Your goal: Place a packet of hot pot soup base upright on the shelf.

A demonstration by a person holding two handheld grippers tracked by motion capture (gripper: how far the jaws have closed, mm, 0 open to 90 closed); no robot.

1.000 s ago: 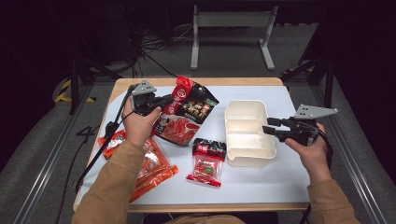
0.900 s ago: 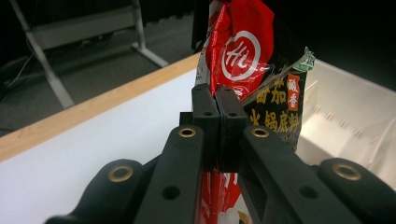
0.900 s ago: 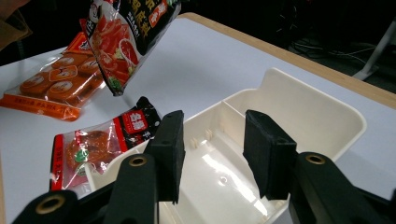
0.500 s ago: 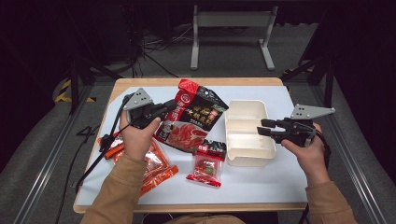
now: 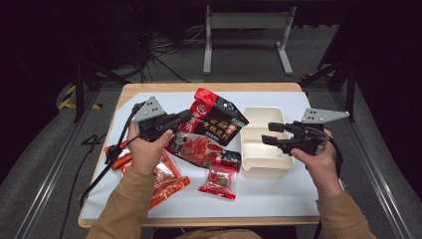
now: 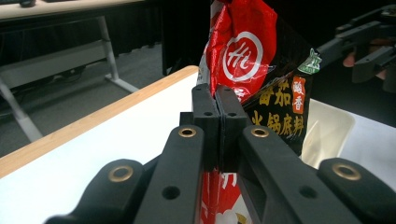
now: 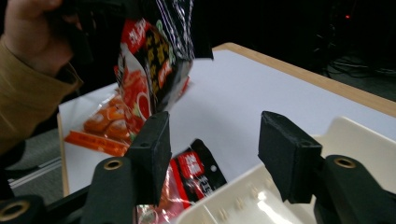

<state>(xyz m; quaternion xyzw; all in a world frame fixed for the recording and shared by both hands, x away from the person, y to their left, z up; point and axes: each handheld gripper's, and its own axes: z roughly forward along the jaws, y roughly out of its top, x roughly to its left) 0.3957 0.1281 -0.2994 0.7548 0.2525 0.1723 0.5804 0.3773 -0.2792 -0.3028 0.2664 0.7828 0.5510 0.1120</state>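
**Sauce pouch lifted, tray is next**

Your left gripper (image 5: pixel 185 117) has its jaws clamped flat on the red top edge of the big red-and-black pouch (image 5: pixel 211 124). The pouch hangs off the bench, above its middle, just left of the cream tray (image 5: pixel 259 164). Your right gripper (image 5: pixel 268 133) sits over the tray's right side, jaws wide apart and holding nothing.

My read: transfer step, pouch heading into the tray. Next move: carry it right and clear the tray's near-left rim before you let go. The right gripper may need to steady the tray.

Legible print: white circled "Hi" logo (image 6: pixel 242 57) on red, yellow Chinese characters below. Small packet (image 5: pixel 220 178) at the front: text too small.
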